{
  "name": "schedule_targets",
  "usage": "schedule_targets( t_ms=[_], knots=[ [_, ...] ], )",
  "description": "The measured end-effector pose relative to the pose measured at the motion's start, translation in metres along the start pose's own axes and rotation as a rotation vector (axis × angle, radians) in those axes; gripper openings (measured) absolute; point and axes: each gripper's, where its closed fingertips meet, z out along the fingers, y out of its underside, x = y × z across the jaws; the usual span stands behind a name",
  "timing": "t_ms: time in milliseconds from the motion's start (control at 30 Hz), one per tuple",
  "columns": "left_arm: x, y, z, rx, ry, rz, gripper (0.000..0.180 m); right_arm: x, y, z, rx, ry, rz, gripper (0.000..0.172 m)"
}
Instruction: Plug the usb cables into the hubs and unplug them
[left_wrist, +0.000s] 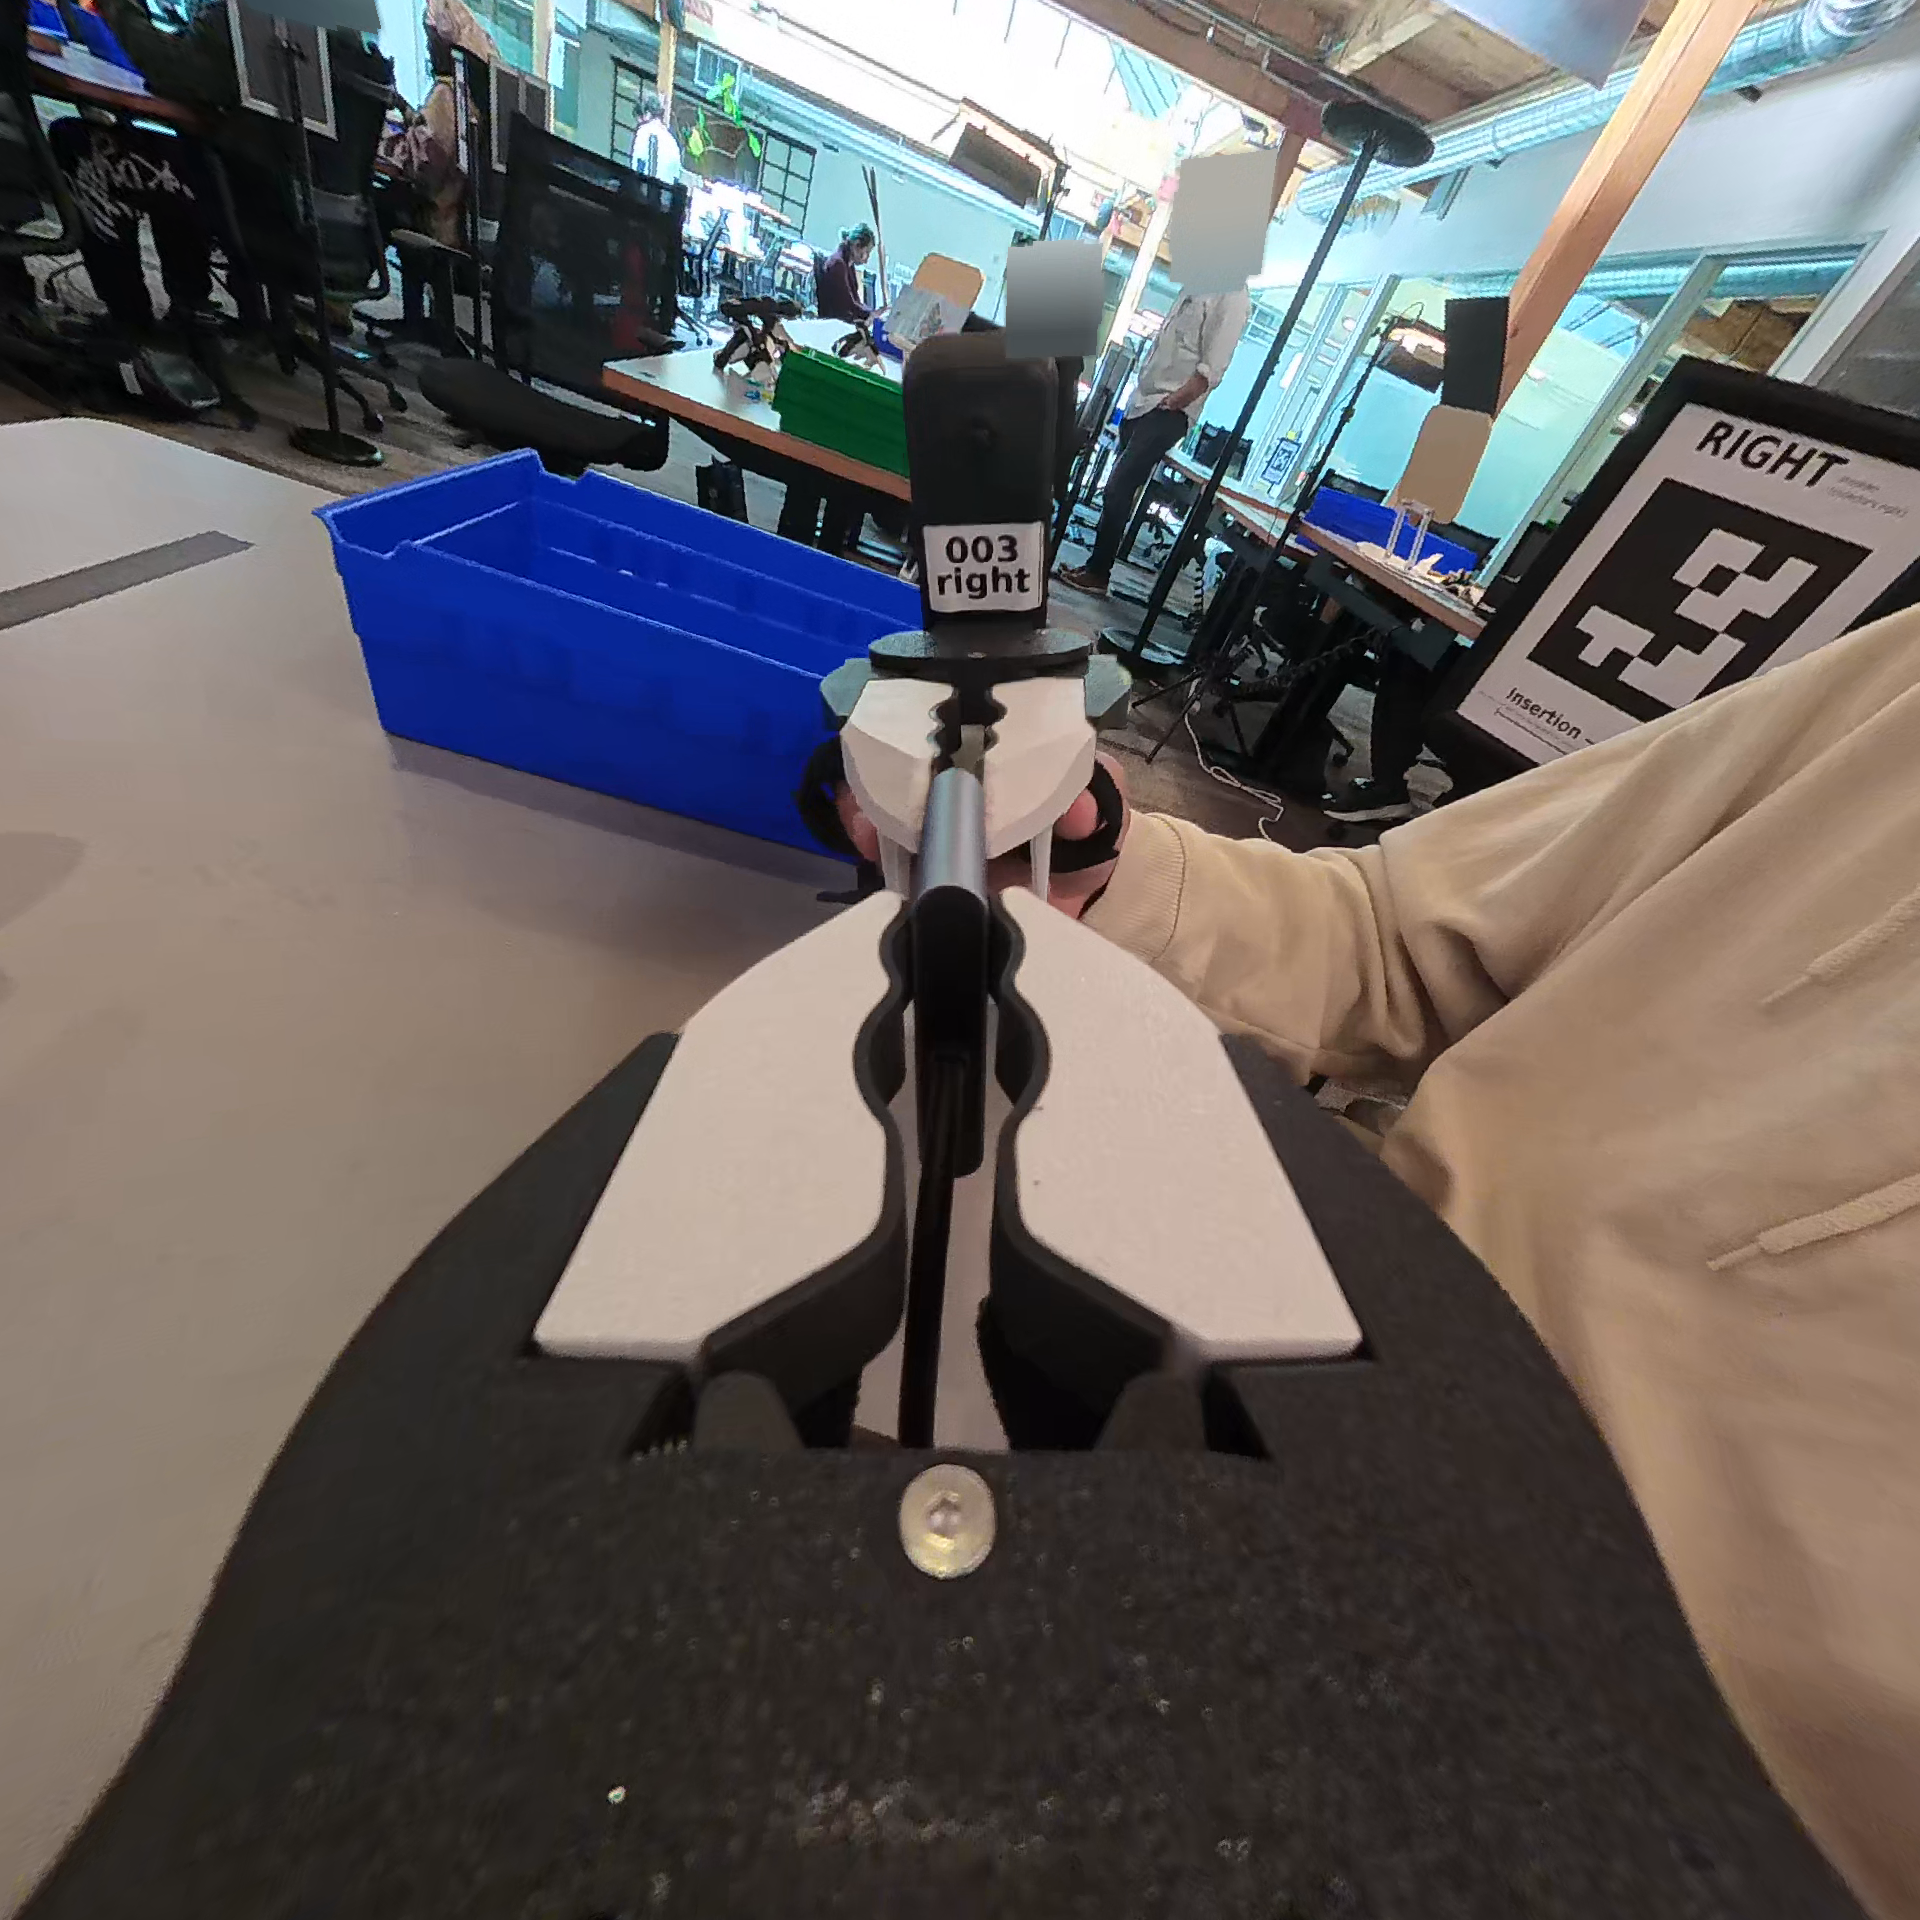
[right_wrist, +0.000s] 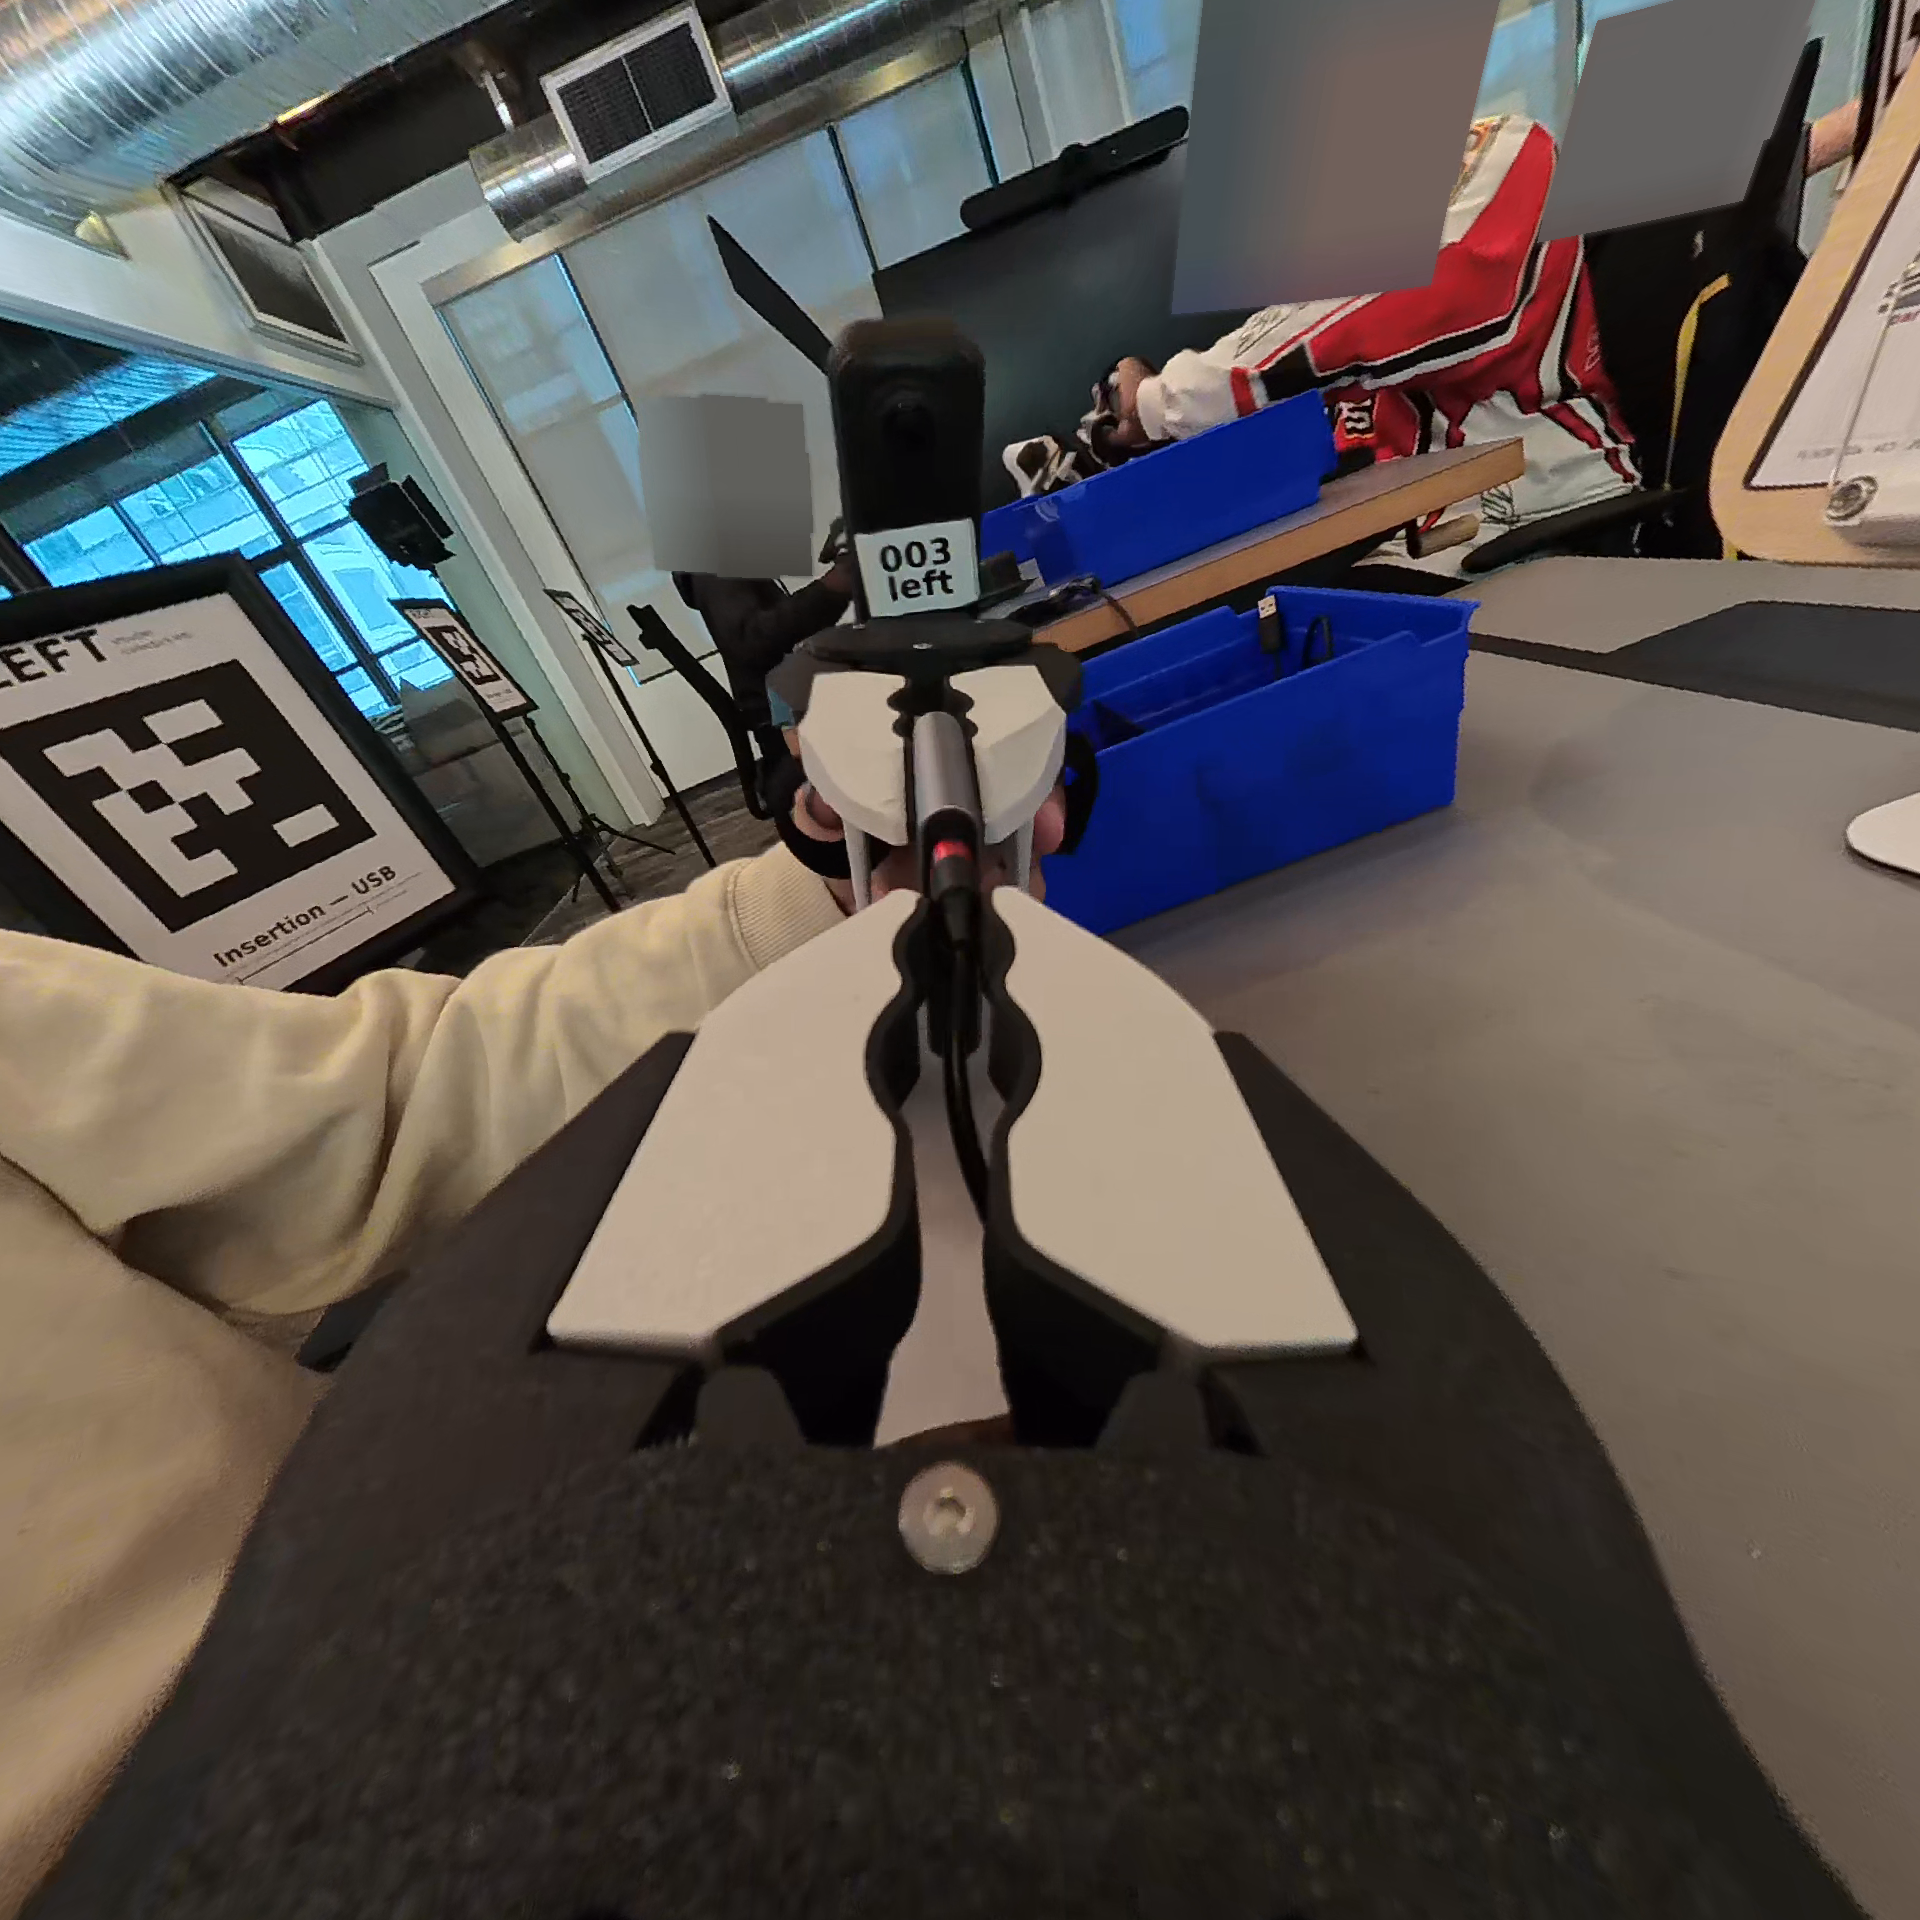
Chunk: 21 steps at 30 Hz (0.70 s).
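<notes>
Two grippers faced each other beside the blue bin (left_wrist: 613, 634), each bearing a white printed label. The left gripper (left_wrist: 948, 935) clamped narrowly on the black plug (left_wrist: 948, 966); the right gripper (right_wrist: 951, 935) gripped a cable (right_wrist: 956, 1039) running from the grey hub (right_wrist: 935, 774), which spanned between both jaws.

Blue bin (left_wrist: 582, 613) on grey table (left_wrist: 208, 935). Framed marker board (left_wrist: 1704, 582) off to the side. Office chairs (left_wrist: 582, 301), tripod stands (right_wrist: 582, 748), seated person in red-white jersey (right_wrist: 1455, 343) behind.

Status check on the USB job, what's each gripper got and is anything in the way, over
Left gripper shut on black USB plug. Right gripper shut on cable end of grey hub. Plug meets hub between them in mid-air; blue bin behind, nothing blocking.
</notes>
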Motion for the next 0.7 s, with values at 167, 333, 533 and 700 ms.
schedule_targets(
  t_ms=[167,333,533,700],
  knots=[
    [0.007,-0.003,-0.001,0.021,-0.006,0.067,0.012,-0.008,-0.003,-0.001,-0.011,-0.031,-0.040,0.007],
    [0.011,0.001,-0.005,0.026,-0.005,0.079,0.012,-0.012,0.001,-0.001,-0.040,-0.041,-0.078,0.007],
    [0.012,-0.024,-0.066,0.236,-0.057,0.051,0.012,0.010,-0.024,-0.046,0.054,0.053,-0.088,0.007],
    [0.007,-0.014,-0.059,0.182,-0.142,0.041,0.012,0.010,-0.027,-0.047,0.029,0.079,-0.095,0.007]
  ],
)
